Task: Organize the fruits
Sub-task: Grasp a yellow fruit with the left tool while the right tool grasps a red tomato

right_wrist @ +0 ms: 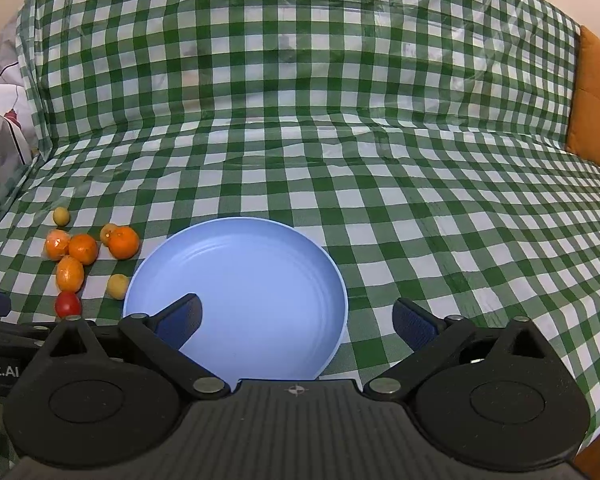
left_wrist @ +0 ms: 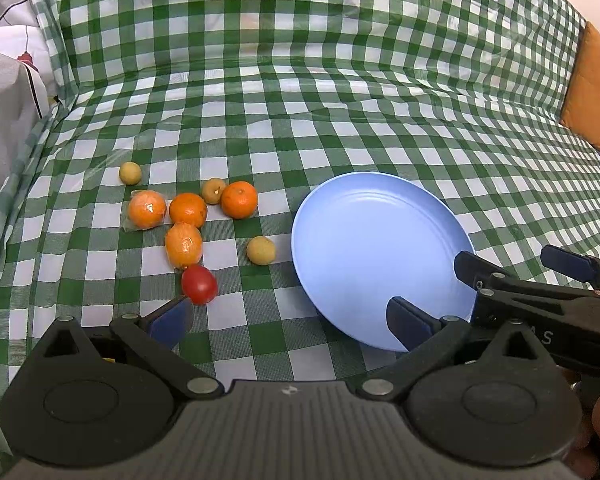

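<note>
A green-and-white checked cloth (left_wrist: 340, 128) covers the whole surface and runs up the back behind it (it looks like a plastic sheet, creased and shiny). Directly on it lie a blue plate (left_wrist: 380, 248), bare inside, and to its left a loose cluster: four oranges (left_wrist: 188, 210), two of them in clear wrap, three small yellowish fruits (left_wrist: 261, 251) and a red tomato (left_wrist: 199, 284).

A glossy green-and-white checked plastic cloth (right_wrist: 340, 152) spreads flat before me, then climbs up a backing behind, creased where it bends. At my far right an orange quilted cushion (left_wrist: 596, 92) pokes out from its edge. At my left hangs pale grey-and-white printed fabric (left_wrist: 8, 80). Soft, even light.
</note>
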The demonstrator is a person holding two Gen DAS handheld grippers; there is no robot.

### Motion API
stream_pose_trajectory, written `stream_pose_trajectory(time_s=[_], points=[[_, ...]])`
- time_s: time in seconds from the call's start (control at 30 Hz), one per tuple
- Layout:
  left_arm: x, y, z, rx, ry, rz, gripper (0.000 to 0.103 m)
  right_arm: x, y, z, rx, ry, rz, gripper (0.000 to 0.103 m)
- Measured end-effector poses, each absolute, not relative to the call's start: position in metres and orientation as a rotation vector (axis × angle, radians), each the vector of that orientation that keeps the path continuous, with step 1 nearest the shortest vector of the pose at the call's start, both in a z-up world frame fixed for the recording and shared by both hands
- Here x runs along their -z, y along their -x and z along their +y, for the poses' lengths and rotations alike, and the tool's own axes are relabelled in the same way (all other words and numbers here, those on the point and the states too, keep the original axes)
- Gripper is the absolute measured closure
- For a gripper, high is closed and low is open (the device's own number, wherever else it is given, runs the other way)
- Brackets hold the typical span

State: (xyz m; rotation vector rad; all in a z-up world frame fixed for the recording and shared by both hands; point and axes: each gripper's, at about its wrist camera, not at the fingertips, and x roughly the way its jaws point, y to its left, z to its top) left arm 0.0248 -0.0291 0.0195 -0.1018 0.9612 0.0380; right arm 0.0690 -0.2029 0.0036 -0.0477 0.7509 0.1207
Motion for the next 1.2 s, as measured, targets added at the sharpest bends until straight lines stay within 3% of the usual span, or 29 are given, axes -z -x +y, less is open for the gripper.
stream_pose_trajectory(time_s=[0.07, 0.23, 0.3, 0.37, 0.4, 0.43, 0.5, 0.73, 0.93, 1.1, 1.2], points=[[-0.019, -0.024, -0.03, -0.039, 0.097, 0.96, 0.001, -0.003, -0.068, -0.202, -0.124, 0.051, 0.746, 0.008], [-0.021, -0.022, -0.029, -0.03, 0.096, 0.947, 0.001, -0.004, -0.065, -0.198, -0.14, 0.059, 0.737, 0.025], [-0.023, -0.02, -0.026, -0.018, 0.094, 0.937, 0.008, -0.005, -0.064, -0.196, -0.148, 0.059, 0.728, 0.04], [-0.026, -0.017, -0.023, -0.001, 0.094, 0.93, 0.038, -0.006, -0.061, -0.194, -0.161, 0.056, 0.717, 0.052], [-0.027, -0.015, -0.02, 0.012, 0.095, 0.935, 0.064, -0.006, -0.061, -0.193, -0.169, 0.053, 0.715, 0.058], [-0.029, -0.014, -0.016, 0.024, 0.094, 0.938, 0.083, -0.006, -0.059, -0.192, -0.176, 0.049, 0.714, 0.06], [-0.036, -0.01, -0.008, 0.05, 0.068, 0.932, 0.096, -0.007, -0.057, -0.19, -0.195, 0.035, 0.707, 0.065], [-0.054, -0.011, 0.046, 0.083, -0.04, 0.929, 0.095, -0.017, -0.039, -0.167, -0.387, 0.029, 0.652, 0.065], [-0.019, -0.018, 0.119, -0.038, 0.222, 1.071, 0.094, -0.006, -0.009, -0.114, -0.679, 0.163, 0.652, 0.065], [0.003, -0.024, 0.127, -0.064, 0.216, 1.179, 0.077, 0.022, 0.012, -0.068, -0.84, 0.296, 0.702, 0.061], [0.016, -0.026, 0.128, -0.051, 0.215, 1.217, 0.072, 0.041, 0.019, -0.044, -0.872, 0.395, 0.731, 0.056]])
